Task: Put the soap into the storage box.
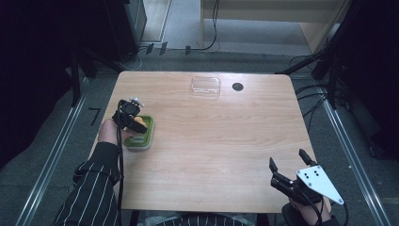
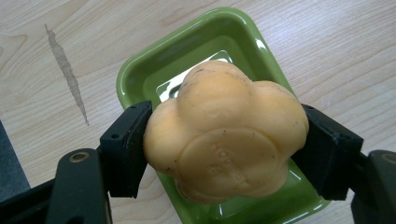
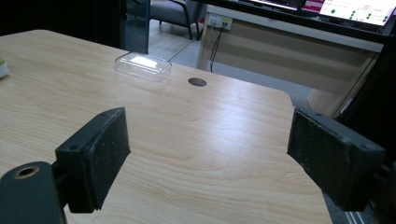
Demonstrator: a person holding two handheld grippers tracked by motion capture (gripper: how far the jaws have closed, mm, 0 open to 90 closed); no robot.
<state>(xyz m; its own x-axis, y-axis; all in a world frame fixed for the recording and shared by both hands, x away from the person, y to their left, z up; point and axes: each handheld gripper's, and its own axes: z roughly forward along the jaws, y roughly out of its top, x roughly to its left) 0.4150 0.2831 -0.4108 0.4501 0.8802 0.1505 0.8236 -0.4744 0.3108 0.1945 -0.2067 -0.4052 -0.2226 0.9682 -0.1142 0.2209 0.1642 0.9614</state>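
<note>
**Soap held over its green dish**

While the pale orange, flower-shaped bar of soap (image 2: 224, 135) sits clamped between the two black fingers (image 2: 125, 149) of the left gripper (image 1: 130, 120), it hangs directly above the glossy green rectangular soap dish (image 2: 140, 74), at the centre of the left gripper view. The grip takes the bar across its widest lobes, probably because those rounded sides give the pads the best purchase on a slippery shape. Whether the bar touches the dish floor cannot be told; it seems to sit just over the hollow, so either a lift or a set-down would fit this pose.

From the high view the dish lies at the left of the pale wooden counter (image 1: 211, 141), near its edge, within easy reach of the left hand. A clear plastic lid or box (image 1: 205, 86) rests at the upper middle of the frame, well apart from the dish, beside a small dark round hole (image 1: 237, 86).

Lower right, the right gripper (image 1: 288, 165) waits with its fingers spread wide and nothing between them, kept clear of the work.
</note>
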